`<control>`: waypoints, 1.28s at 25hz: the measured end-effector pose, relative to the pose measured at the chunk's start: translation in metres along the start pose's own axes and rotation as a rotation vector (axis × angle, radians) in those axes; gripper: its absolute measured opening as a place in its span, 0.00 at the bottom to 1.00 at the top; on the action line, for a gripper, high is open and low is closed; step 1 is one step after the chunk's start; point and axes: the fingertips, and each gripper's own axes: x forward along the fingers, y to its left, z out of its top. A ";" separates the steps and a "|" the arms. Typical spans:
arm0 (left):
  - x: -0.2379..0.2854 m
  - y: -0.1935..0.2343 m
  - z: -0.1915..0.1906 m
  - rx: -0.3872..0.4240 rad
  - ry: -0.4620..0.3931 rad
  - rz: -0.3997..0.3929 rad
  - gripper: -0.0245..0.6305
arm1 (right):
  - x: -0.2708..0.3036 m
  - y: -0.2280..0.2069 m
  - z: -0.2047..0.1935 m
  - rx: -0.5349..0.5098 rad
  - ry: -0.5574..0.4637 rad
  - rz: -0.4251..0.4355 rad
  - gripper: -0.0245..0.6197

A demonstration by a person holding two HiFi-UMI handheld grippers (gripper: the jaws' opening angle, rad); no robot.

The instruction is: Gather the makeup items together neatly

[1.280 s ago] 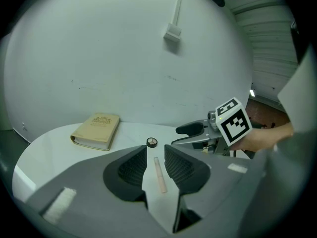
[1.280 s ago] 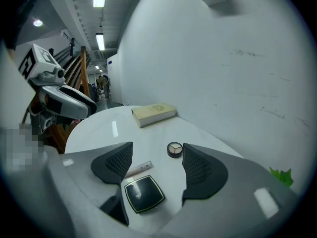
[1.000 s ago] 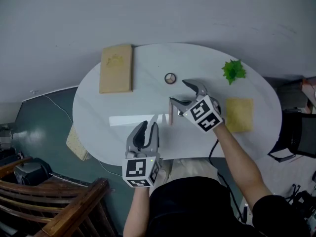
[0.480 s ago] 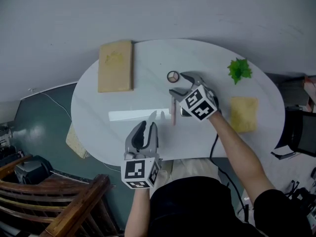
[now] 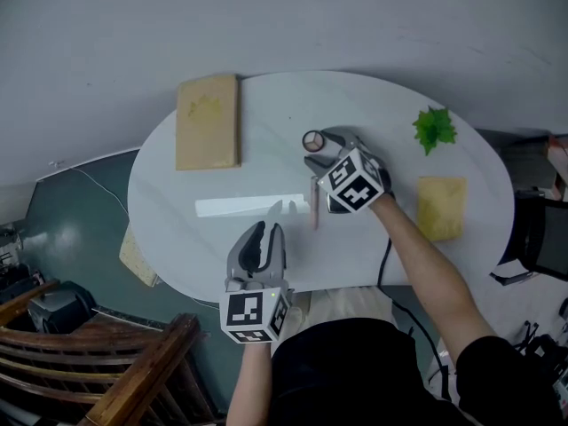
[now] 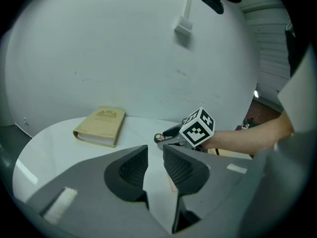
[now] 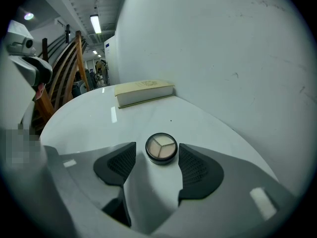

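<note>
Glossy smooth table [image 5: 177,198], matt tan book [image 5: 208,121], shiny-rimmed compact [image 7: 161,148]

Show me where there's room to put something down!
Bare table lies between the book and the compact, and between the leaf and the right claw. It's crowded where that claw, the compact and the pink stick sit close.

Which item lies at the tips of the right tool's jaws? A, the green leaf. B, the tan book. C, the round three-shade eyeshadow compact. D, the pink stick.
C: seen from the right tool, the eyeshadow compact lies between the jaw tips; the jaws have just been closing but don't yet press it.
</note>
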 end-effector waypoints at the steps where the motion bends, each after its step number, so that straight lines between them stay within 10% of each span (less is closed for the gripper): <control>1: 0.000 0.000 0.000 0.001 0.002 -0.001 0.18 | 0.002 0.000 0.000 -0.001 0.002 0.000 0.47; 32: -0.017 -0.010 -0.003 0.031 -0.025 -0.012 0.18 | -0.022 -0.002 -0.001 0.028 -0.026 -0.035 0.38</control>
